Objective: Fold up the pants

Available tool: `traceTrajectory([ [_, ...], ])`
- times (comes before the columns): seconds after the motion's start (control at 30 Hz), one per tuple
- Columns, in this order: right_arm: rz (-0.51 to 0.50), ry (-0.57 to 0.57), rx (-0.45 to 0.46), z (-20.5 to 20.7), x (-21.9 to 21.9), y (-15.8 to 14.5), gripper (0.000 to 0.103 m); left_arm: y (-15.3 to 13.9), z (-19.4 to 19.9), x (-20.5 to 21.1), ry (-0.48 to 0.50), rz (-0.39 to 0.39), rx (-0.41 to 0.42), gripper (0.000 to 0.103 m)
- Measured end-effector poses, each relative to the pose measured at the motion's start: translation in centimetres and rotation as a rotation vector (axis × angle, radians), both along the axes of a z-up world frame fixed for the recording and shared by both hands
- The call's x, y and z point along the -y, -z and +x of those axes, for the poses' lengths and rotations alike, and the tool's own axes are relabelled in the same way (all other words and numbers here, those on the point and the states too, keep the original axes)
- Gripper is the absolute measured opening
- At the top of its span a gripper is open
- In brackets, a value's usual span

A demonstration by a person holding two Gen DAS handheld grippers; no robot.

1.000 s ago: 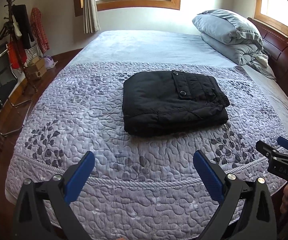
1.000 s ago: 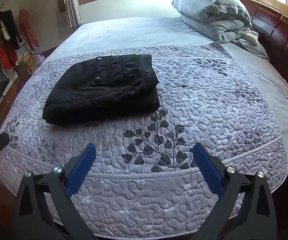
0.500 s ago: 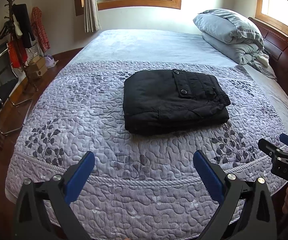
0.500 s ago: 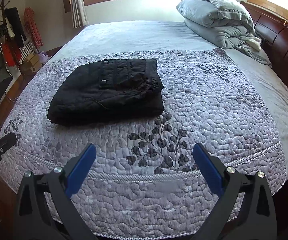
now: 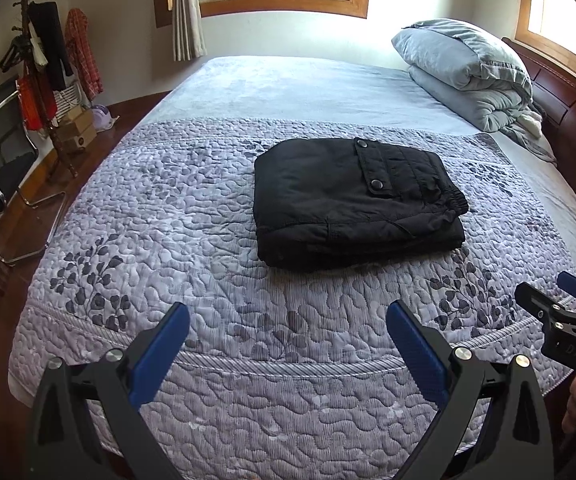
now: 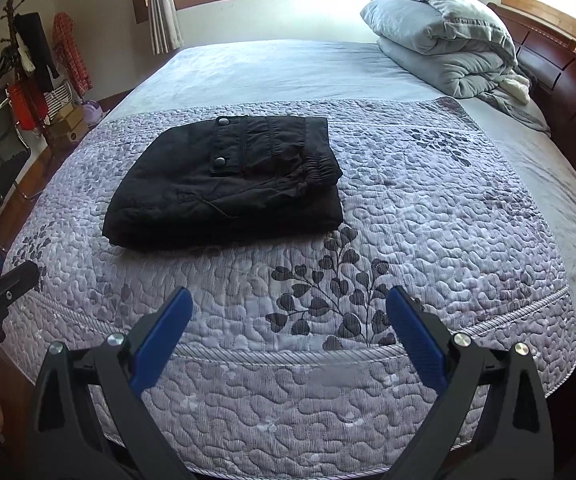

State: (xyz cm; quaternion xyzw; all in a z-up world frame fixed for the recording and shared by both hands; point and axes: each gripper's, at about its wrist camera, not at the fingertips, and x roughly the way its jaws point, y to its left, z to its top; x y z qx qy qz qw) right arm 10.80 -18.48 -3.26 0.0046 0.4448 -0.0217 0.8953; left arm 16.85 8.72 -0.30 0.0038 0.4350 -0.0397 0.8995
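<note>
The black pants point(image 5: 352, 200) lie folded in a compact stack on the bed point(image 5: 208, 360), well ahead of both claws. The left claw point(image 5: 288, 340) and right claw point(image 6: 288, 328) gape wide and empty above the quilt's near edge.

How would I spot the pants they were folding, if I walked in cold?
Look at the bed's patterned grey quilt. On its middle lies a compact black bundle, the folded pants, with two snap buttons on a pocket flap. The other folded thing, the pale grey duvet, is by the headboard.
</note>
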Motion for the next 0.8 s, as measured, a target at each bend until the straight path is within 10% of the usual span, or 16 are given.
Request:
traceTrajectory([
  [0.8,-0.008,-0.013,-0.002,0.05,-0.44,0.43,0.097,0.37,0.14,-0.29,0.009,-0.017,-0.013,0.099],
])
